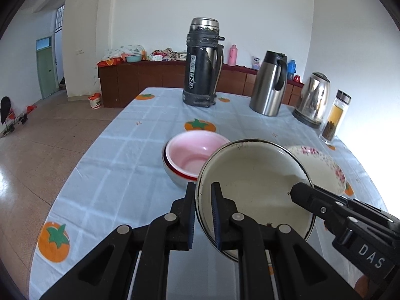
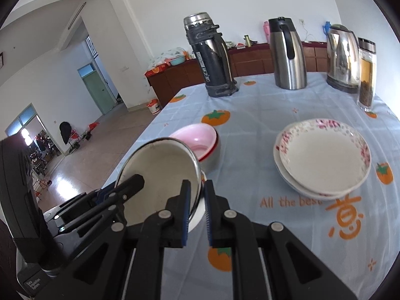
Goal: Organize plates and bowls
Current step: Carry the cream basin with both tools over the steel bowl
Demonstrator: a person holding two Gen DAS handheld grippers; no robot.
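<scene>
A white enamel bowl (image 1: 252, 182) with a dark rim is held tilted above the table between both grippers. My left gripper (image 1: 203, 212) is shut on its left rim. My right gripper (image 2: 196, 211) is shut on its right rim; the bowl (image 2: 160, 175) fills the left of that view. A pink bowl (image 1: 195, 153) sits nested in a white, red-rimmed bowl just beyond; it also shows in the right wrist view (image 2: 197, 135). Stacked white plates with pink flowers (image 2: 322, 157) lie to the right, partly hidden behind the held bowl in the left wrist view (image 1: 322, 165).
A blue tablecloth with orange persimmons (image 1: 120, 165) covers the table. At the far end stand a dark thermos (image 1: 202, 62), a steel jug (image 1: 270, 85), an electric kettle (image 1: 312, 100) and a glass tea bottle (image 1: 336, 115). The table's left edge drops to the floor.
</scene>
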